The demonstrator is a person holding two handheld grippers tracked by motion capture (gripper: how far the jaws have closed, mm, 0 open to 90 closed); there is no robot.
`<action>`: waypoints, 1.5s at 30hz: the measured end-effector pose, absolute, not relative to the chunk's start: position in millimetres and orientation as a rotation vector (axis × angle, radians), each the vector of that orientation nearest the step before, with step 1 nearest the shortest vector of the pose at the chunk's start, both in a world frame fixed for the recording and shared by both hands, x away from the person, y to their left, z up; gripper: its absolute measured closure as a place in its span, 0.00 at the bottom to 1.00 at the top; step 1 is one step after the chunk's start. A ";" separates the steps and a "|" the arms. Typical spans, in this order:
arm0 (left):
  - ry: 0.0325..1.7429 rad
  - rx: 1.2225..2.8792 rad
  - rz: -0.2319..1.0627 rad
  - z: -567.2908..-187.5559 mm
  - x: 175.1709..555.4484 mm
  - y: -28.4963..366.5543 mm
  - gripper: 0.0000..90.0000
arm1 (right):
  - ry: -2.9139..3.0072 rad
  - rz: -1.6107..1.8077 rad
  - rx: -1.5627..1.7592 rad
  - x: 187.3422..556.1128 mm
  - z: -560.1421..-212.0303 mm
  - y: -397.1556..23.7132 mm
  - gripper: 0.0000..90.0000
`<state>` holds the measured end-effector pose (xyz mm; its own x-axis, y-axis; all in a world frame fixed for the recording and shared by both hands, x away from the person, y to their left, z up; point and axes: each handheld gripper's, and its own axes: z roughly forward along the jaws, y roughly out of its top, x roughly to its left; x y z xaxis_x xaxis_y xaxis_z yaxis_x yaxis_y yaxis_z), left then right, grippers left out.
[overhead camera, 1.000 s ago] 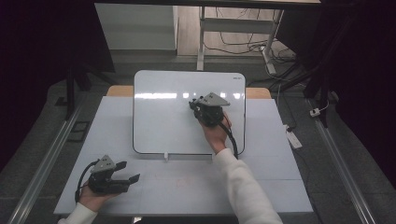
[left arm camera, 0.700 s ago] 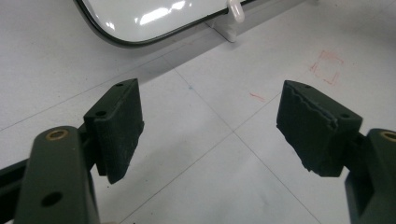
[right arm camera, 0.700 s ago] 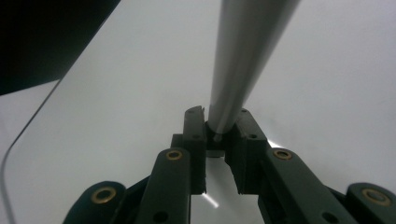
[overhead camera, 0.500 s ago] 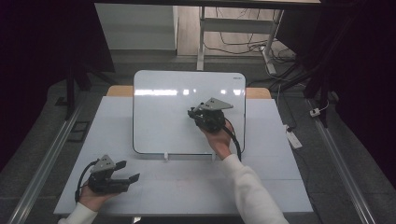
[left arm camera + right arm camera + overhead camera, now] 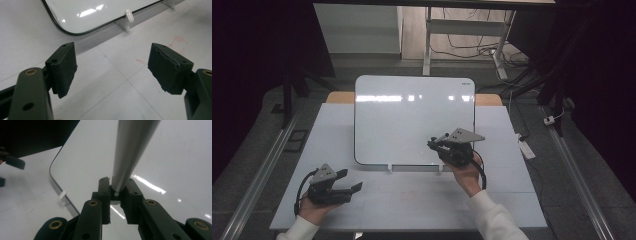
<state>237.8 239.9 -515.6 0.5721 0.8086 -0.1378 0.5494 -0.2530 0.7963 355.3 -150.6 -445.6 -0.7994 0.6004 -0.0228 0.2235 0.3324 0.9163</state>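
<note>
Moved since a second ago: the right gripper (image 5: 447,145) has travelled from the upper right of the whiteboard (image 5: 412,120) down toward the 5 o'clock part of its face; the left gripper (image 5: 343,181) lies where it was.
Right claw: clamped on a grey marker (image 5: 130,150), which stands between the pads and runs up and away from the right gripper (image 5: 117,192) over the board's white face.
Left claw: the left gripper (image 5: 112,65) has its jaws spread wide with nothing between them, resting low on the table (image 5: 512,200) at about 7 o'clock from the board.
Whiteboard: propped on two small white feet, one being the near clip (image 5: 129,16), at the table's middle; no writing can be made out on its face.
Step in hand: judged as carrying the pen across the board, either between strokes or coming off it.
Next move calls for: a steady grip, and a chosen spot to touch or a place to set the pen down.
Containers: no bin, tray or cup on the table.
</note>
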 end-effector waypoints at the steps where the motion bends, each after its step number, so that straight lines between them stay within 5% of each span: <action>1: 1.092 1.939 0.381 -515.7 238.1 239.6 0.27 | 2.246 1.462 0.728 352.9 -446.5 -153.3 0.86; 19: 1.027 1.889 0.403 -500.4 243.5 227.7 0.27 | 2.385 1.484 0.726 314.6 -465.0 -163.8 0.86; 34: 0.769 1.924 0.361 -456.2 259.4 144.6 0.31 | 2.507 1.521 0.690 302.0 -481.2 -138.2 0.86; 45: 0.631 1.950 0.282 -449.3 269.3 104.1 0.44 | 2.568 1.555 0.692 298.4 -488.5 -126.6 0.86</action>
